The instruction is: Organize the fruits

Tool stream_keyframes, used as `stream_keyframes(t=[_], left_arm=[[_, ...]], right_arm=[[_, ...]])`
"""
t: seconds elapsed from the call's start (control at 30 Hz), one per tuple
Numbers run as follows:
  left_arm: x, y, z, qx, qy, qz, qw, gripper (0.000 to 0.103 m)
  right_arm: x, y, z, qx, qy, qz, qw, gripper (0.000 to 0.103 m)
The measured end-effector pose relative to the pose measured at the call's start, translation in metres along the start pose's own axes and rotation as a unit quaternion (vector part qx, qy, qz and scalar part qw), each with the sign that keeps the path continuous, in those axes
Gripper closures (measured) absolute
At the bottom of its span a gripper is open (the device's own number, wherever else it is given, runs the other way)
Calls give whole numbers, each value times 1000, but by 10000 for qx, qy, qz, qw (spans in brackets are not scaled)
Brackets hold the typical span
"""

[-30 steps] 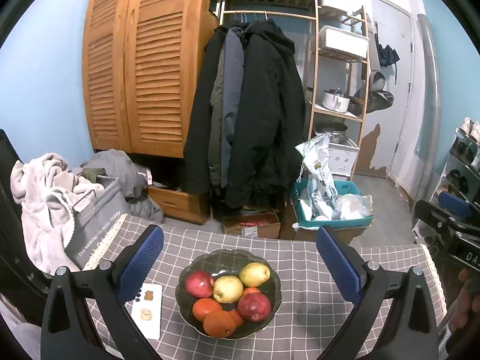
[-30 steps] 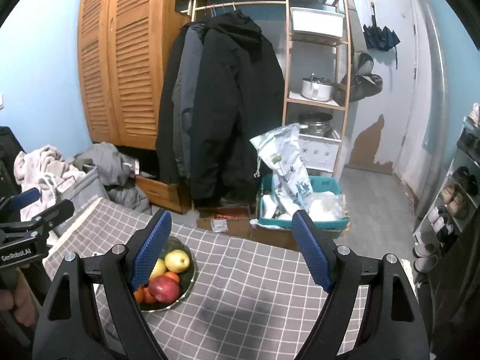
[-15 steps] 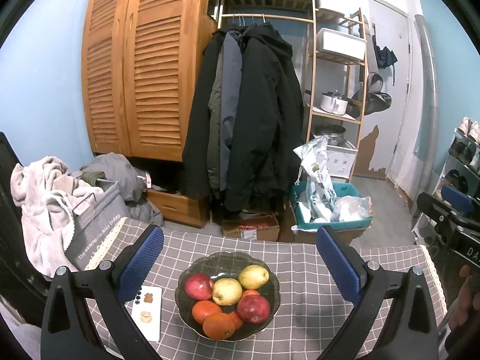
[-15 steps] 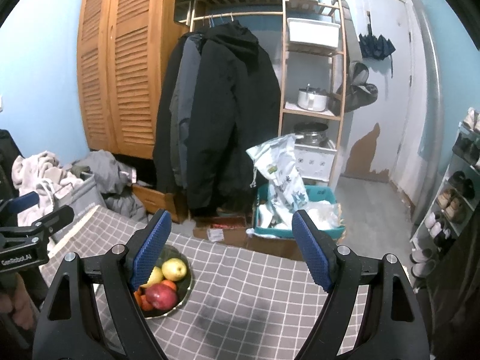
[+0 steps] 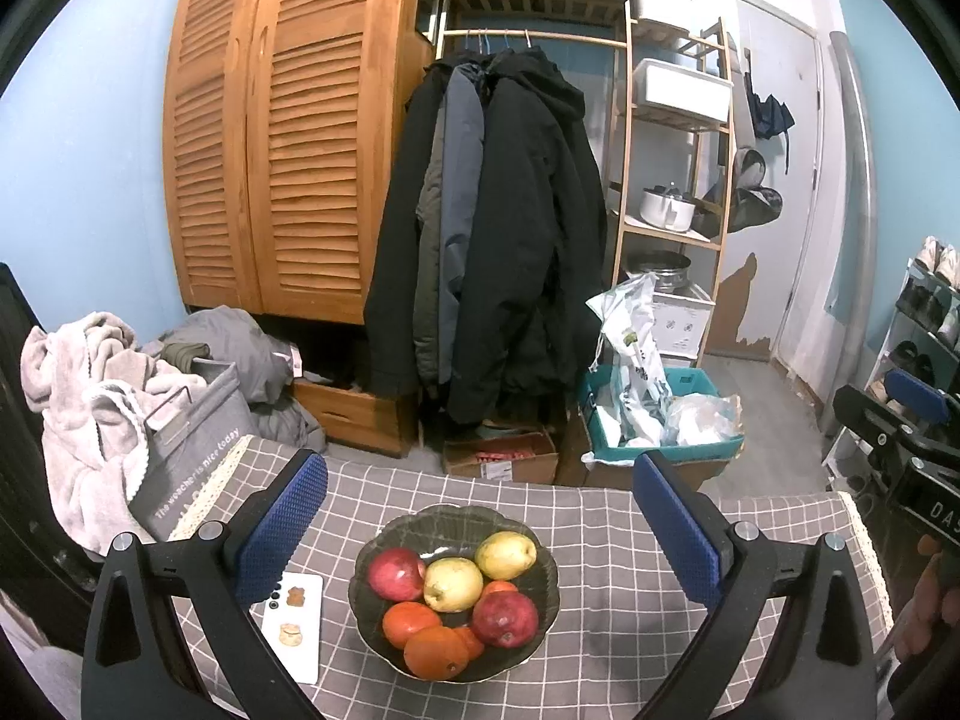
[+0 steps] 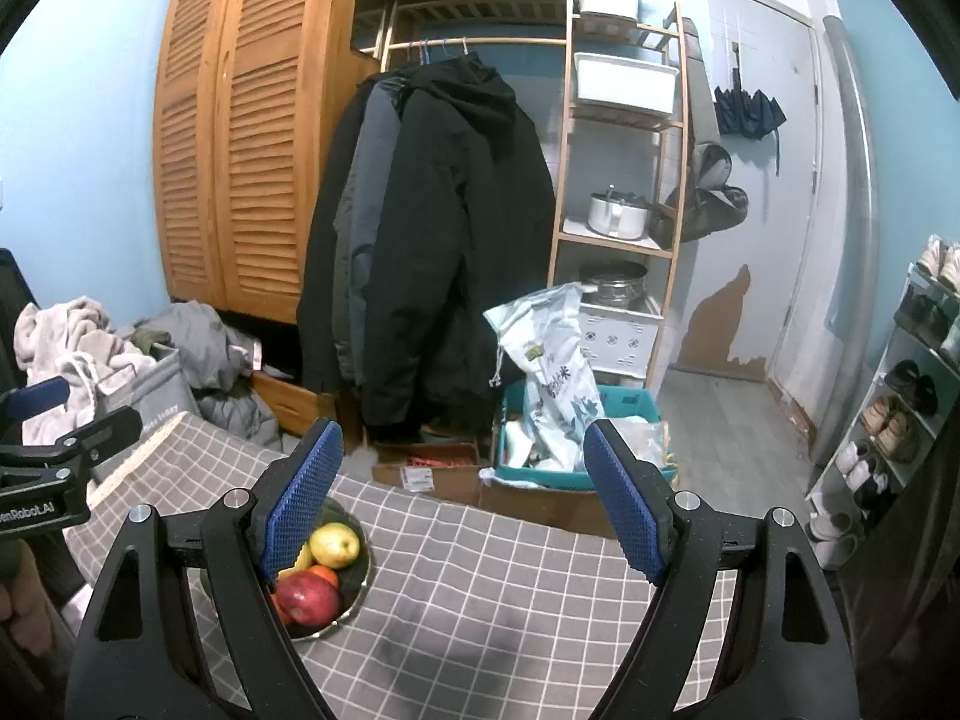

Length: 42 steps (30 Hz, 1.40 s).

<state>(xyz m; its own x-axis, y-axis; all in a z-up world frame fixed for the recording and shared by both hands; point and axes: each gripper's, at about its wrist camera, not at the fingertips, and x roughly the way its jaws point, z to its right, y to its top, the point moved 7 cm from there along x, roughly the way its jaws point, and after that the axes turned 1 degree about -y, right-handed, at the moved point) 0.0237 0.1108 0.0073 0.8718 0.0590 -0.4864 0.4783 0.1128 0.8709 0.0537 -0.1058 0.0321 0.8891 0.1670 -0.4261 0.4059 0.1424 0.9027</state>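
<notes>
A dark glass bowl (image 5: 543, 552) on the grey checked tablecloth (image 5: 600, 540) holds two red apples (image 5: 396, 573), two yellow pears (image 5: 506, 555) and several oranges (image 5: 436, 653). My left gripper (image 5: 477, 531) hovers above and in front of the bowl, open, with nothing between its blue pads. In the right wrist view the bowl (image 6: 359, 585) lies low on the left, partly hidden behind my left finger. My right gripper (image 6: 459, 501) is open and empty over the cloth, to the right of the bowl.
A white phone (image 5: 294, 627) lies on the cloth left of the bowl. Beyond the table's far edge are a laundry basket (image 5: 180, 450), hanging coats (image 5: 492, 228), a cardboard box (image 5: 501, 459) and a teal bin (image 5: 660, 414). A shoe rack (image 6: 900, 396) stands at right.
The right wrist view has tilted down a little, so the bowl and room sit higher in it. The left gripper's view is almost unchanged. Both grippers stay open.
</notes>
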Motion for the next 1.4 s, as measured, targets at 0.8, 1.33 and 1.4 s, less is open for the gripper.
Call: stream_keyframes(t=[0.8, 1.33, 1.4], left_arm=[[-1, 0, 1, 8, 10, -2, 10000, 1], [-1, 1, -2, -17, 109, 1, 9999, 1], [-1, 1, -2, 14, 122, 9, 9999, 1]], right_arm=[[0, -1, 0, -21, -14, -14, 10000, 22], [0, -1, 0, -27, -17, -9, 10000, 22], [0, -1, 0, -26, -17, -13, 10000, 22]])
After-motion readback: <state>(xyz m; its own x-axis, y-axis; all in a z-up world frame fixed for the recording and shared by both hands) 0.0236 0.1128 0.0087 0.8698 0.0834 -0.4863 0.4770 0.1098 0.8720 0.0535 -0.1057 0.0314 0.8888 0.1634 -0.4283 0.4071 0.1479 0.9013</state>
